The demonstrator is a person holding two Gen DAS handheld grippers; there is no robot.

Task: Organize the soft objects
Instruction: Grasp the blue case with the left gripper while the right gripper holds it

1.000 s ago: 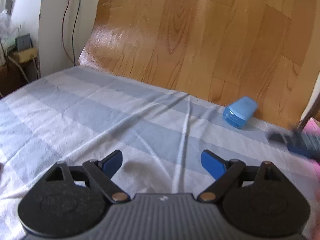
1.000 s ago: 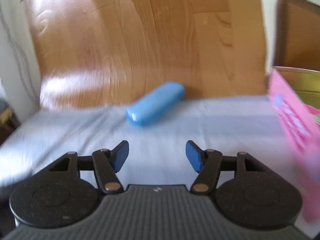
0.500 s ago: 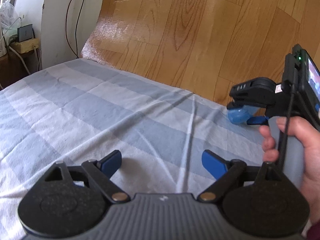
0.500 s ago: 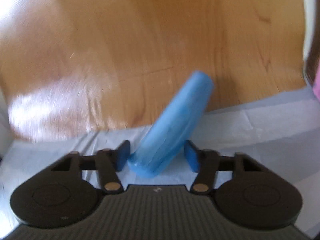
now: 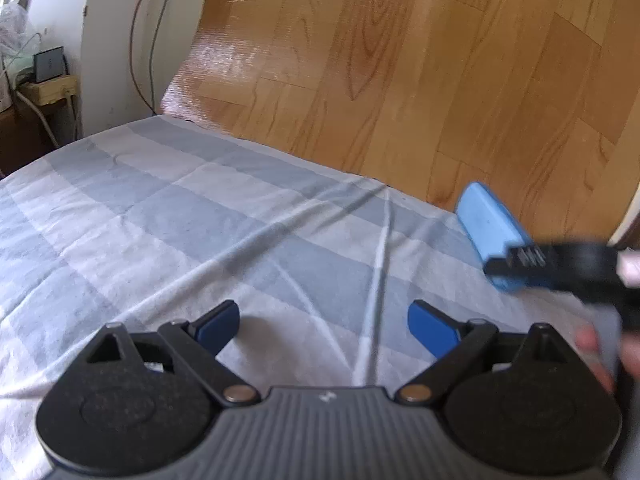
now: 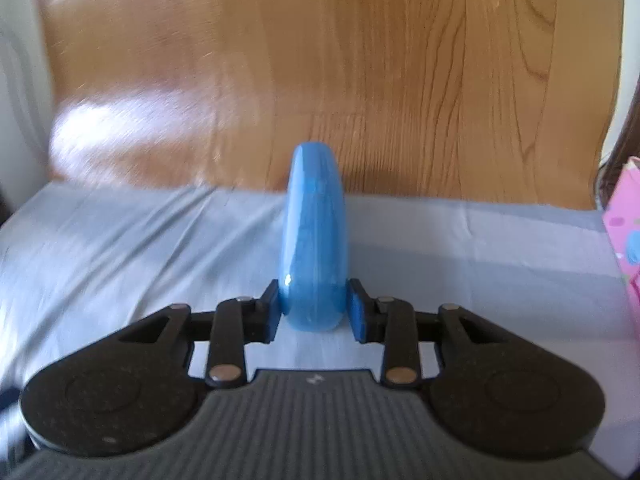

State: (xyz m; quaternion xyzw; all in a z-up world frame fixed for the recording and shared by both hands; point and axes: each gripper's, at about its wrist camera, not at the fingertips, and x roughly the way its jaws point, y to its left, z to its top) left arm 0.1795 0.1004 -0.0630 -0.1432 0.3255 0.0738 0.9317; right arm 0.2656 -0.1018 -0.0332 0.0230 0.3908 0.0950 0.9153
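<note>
A soft blue oblong case [image 6: 314, 236] lies between the fingers of my right gripper [image 6: 314, 310], which is shut on its near end; the case points straight away from the camera, over the blue-checked bedsheet [image 6: 120, 248]. In the left wrist view the same case [image 5: 486, 226] shows at the right with the right gripper [image 5: 516, 266] clamped on it, blurred. My left gripper [image 5: 324, 324] is open and empty, low over the sheet [image 5: 200, 216].
A pink box [image 6: 626, 232] stands at the right edge of the bed. Wooden floor [image 5: 400, 60] lies beyond the bed's far edge. A white wall with cables [image 5: 148, 40] and a small shelf [image 5: 48, 88] are at the far left.
My right gripper has closed on the blue case, which was lying loose on the sheet a second ago, and turned it to point straight ahead. The left gripper has stayed open and nearly still.
</note>
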